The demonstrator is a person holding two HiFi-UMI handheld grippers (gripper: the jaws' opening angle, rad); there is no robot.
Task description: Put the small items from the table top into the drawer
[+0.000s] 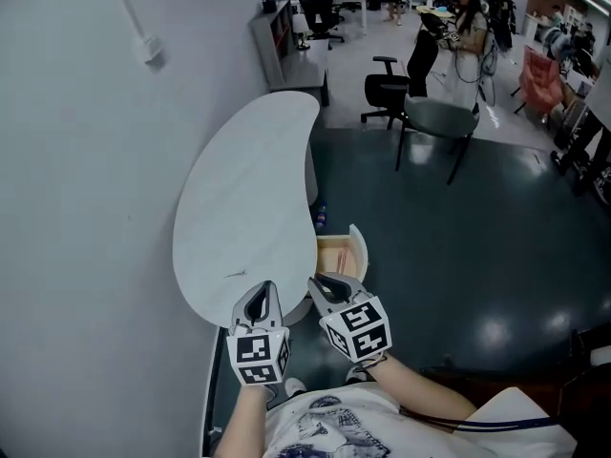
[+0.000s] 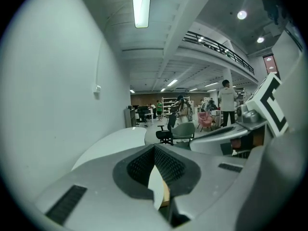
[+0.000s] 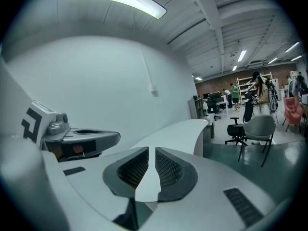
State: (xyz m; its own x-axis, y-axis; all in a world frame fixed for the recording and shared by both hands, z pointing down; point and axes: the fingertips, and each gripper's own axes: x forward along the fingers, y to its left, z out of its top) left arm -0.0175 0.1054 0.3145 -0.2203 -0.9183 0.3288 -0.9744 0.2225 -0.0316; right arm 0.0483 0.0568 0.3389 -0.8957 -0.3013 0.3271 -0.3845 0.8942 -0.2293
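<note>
1. Left claw [image 2: 154, 148]: in its own view the tips are pressed together at the front. Only a sliver of white table top shows through the hollow behind them. Nothing is pinched.
2. Right claw [image 3: 149, 150]: the jaws stand a narrow slit apart, and I see white table surface through the gap. Nothing sits between the pads and they touch nothing.
3. From the head view, both claws hover side by side at the near end of the table [image 1: 243, 179], right one just beside the left, both pointing away from me.
4. Table: white, kidney-shaped, set against the pale wall on the left.
5. One thin faint mark [image 1: 235, 275] lies on the top just ahead of the left claw. It is too small for me to tell what it is.
6. Drawer [image 1: 342, 248]: pulled out from under the table's right edge, just ahead of the right claw's tips. The inside is pale wood; I cannot make out the contents.
7. Beyond the table are a dark floor, a grey chair [image 1: 439, 122] and a black office chair [image 1: 387, 89].
</note>
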